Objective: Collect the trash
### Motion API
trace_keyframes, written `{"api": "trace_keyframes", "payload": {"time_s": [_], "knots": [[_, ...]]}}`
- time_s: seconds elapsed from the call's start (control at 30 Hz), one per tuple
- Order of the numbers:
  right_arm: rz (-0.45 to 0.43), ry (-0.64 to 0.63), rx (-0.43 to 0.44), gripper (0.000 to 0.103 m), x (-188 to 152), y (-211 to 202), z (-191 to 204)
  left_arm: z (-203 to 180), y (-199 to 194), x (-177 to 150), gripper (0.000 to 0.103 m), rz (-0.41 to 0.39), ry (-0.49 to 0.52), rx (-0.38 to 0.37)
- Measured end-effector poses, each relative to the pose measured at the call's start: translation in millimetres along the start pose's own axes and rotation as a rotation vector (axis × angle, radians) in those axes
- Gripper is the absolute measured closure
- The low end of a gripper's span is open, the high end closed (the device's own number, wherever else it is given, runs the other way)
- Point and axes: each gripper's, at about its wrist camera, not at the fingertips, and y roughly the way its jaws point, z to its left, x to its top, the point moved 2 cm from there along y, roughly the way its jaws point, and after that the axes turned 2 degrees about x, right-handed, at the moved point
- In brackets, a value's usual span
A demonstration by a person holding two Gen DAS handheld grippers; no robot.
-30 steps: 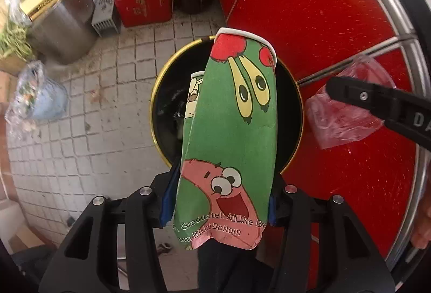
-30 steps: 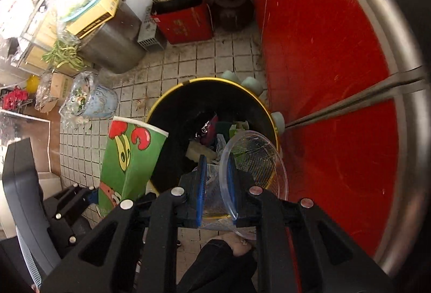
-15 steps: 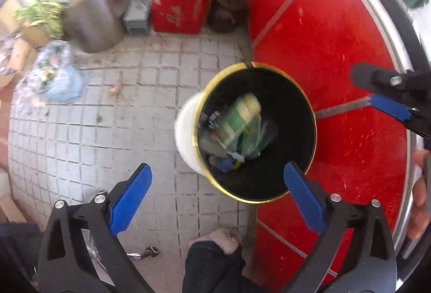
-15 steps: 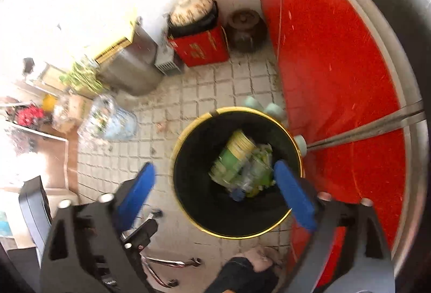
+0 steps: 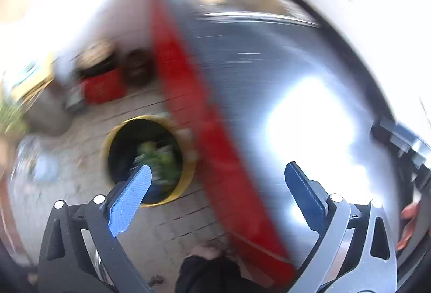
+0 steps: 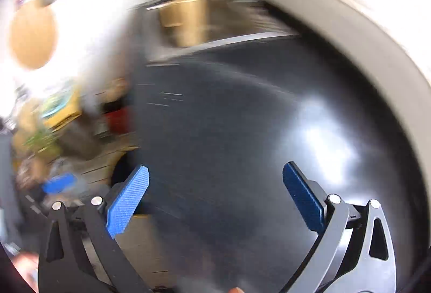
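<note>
Both views are blurred. The left gripper [image 5: 218, 171] and right gripper [image 6: 215, 171] are spread wide, holding nothing. Green trash [image 5: 159, 158] lies inside the yellow-rimmed bin [image 5: 188, 174], lower left of the frame.

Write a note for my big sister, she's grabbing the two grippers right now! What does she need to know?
Left gripper: open, holding nothing.
Right gripper: open, holding nothing.
Both views are badly blurred.
The trash bin, black inside with a yellow rim, stands on the tiled floor beside the red table edge. Greenish trash lies inside it.
Done: some trash is in the bin.
Left: both grippers now face the dark tabletop. No trash is recognisable on it through the blur, so steady the grippers and check the table for anything left.
</note>
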Motion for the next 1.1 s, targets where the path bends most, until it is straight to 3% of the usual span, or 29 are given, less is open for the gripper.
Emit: {"api": "trace_keyframes", "payload": {"time_s": [0.17,0.27,0.47,0.63,0.87,1.1], "knots": [[0.006,0.266,-0.209,0.007,-87,-69,-132,-136,2,-17,0.007,0.049,0.279,-0.126],[0.026,0.488,-0.325,0.007,-161,-113,-197,-213,1,-46,0.007,0.098,0.445,-0.206],[0.018,0.883,-0.438,0.007,-287,-173,-265,-309,-2,-107,0.007,0.152,0.722,-0.273],[0.020,1.022,-0.505,0.007,-344,-203,-288,-366,-3,-145,0.007,0.177,0.924,-0.315],[0.086,0.993,-0.570,0.007,-395,-228,-270,-405,-3,-194,0.007,0.202,1.102,-0.352],[0.063,1.168,-0.590,0.007,-435,-234,-268,-411,4,-217,0.007,0.262,1.134,-0.360]]}}
